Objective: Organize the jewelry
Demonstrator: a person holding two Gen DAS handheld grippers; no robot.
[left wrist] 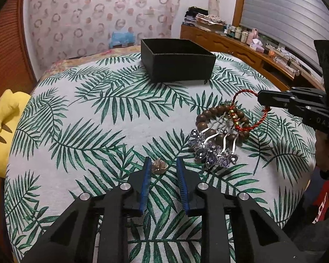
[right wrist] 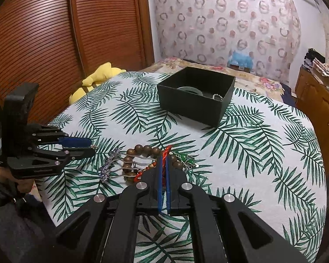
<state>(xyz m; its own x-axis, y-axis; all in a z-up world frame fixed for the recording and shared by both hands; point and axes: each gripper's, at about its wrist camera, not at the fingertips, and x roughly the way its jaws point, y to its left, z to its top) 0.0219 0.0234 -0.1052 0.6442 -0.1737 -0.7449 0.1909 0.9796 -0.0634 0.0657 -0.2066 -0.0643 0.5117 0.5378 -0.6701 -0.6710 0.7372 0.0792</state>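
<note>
On the leaf-print cloth (left wrist: 111, 118) spread over the bed, a yellow plush toy (left wrist: 4, 129) lies at the far-left edge, half off the side. Next along, the left gripper (left wrist: 162, 168) is near the front of the cloth with its blue-padded fingers (left wrist: 145, 182) apart, and a small gold-coloured trinket (left wrist: 159, 166) lies on the cloth between the fingertips; whether either pad touches it cannot be told. Far beyond it, past the middle of the cloth, stands an open black box (left wrist: 177, 62); the right wrist view shows a pale green bangle (right wrist: 189, 90) and a short run of silver beads (right wrist: 217, 97) inside.

Right of the left gripper sits the tangled jewelry pile. Silver hair pins with purple crystal ends (left wrist: 210, 151) lie nearest, their wavy prongs crossing over a brown wooden bead bracelet (left wrist: 210, 114). A red twisted cord bracelet (left wrist: 243, 107) rests partly on the beads, its loop raised off the cloth at the far right. In the right wrist view a green pendant (right wrist: 184, 158) lies just right of the beads.

At the right, the right gripper (right wrist: 164, 160) has its fingers pressed together on the red twisted cord bracelet, pinching the lifted part of the loop.
</note>
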